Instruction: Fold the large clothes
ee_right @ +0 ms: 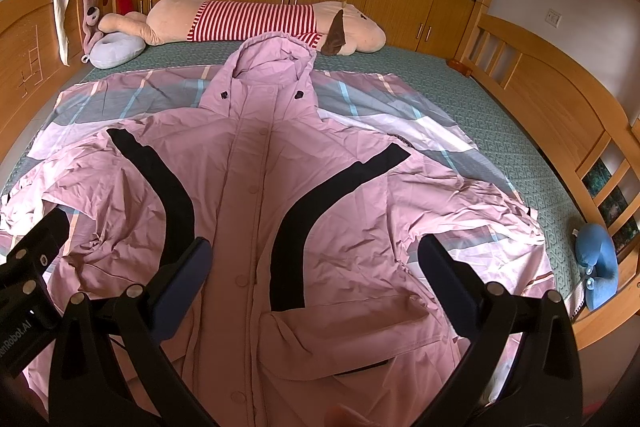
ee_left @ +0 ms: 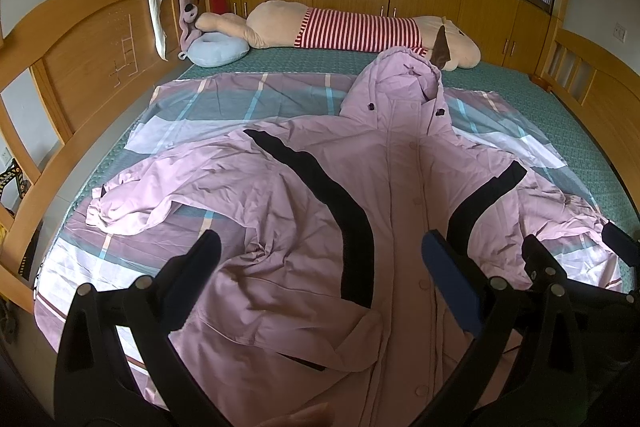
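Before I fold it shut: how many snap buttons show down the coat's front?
5 in the right wrist view: top, next, middle, pocket flap, low. Others may be hidden.

My right gripper (ee_right: 316, 263) hangs with its jaws spread wide above the pink coat (ee_right: 256, 211), which lies face up and buttoned on the plaid sheet (ee_right: 360, 99), hood toward the far striped plush toy (ee_right: 256, 21). My left gripper (ee_right: 32, 267) shows at the near left edge. A blue pillow (ee_right: 596, 267) sits right.

The left gripper (ee_left: 320, 275) and right gripper (ee_right: 316, 279) are hovering side by side, fingers spread wide, apparently gripping nothing.
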The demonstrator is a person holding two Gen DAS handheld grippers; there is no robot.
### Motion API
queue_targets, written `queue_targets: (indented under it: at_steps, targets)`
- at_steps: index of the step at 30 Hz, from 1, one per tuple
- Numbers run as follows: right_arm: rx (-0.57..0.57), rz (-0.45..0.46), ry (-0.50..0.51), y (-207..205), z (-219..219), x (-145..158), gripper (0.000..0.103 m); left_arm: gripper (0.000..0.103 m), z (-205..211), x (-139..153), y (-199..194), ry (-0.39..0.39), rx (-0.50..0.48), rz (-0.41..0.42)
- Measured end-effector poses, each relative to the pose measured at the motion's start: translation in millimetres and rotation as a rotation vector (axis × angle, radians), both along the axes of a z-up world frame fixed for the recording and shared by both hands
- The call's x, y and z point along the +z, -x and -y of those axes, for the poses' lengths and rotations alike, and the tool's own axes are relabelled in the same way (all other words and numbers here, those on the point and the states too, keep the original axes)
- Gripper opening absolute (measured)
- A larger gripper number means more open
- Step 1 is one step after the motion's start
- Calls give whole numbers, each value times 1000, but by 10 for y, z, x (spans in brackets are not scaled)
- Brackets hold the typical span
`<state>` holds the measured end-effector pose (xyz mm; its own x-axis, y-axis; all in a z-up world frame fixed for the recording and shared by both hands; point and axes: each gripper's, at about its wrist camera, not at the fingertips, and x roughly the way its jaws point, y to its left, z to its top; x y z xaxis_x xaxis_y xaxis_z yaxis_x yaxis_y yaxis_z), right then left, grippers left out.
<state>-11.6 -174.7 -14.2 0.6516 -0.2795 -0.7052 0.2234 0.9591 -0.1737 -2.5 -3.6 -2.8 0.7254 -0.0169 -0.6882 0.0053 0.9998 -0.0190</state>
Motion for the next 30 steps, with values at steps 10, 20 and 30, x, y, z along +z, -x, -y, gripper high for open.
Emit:
queue_targets:
  at_steps: [10,20,30]
  targets:
    - [-1,-2,1,1,7,-16,102,101,28,-31,11,1,-1,-4]
    - [-28,39,3,24,131,49,102,101,127,-41,26,-35,-12,17]
    - [-170,84,-162,-553,1600,-264,102,101,238,-131,-200,64,-9,1]
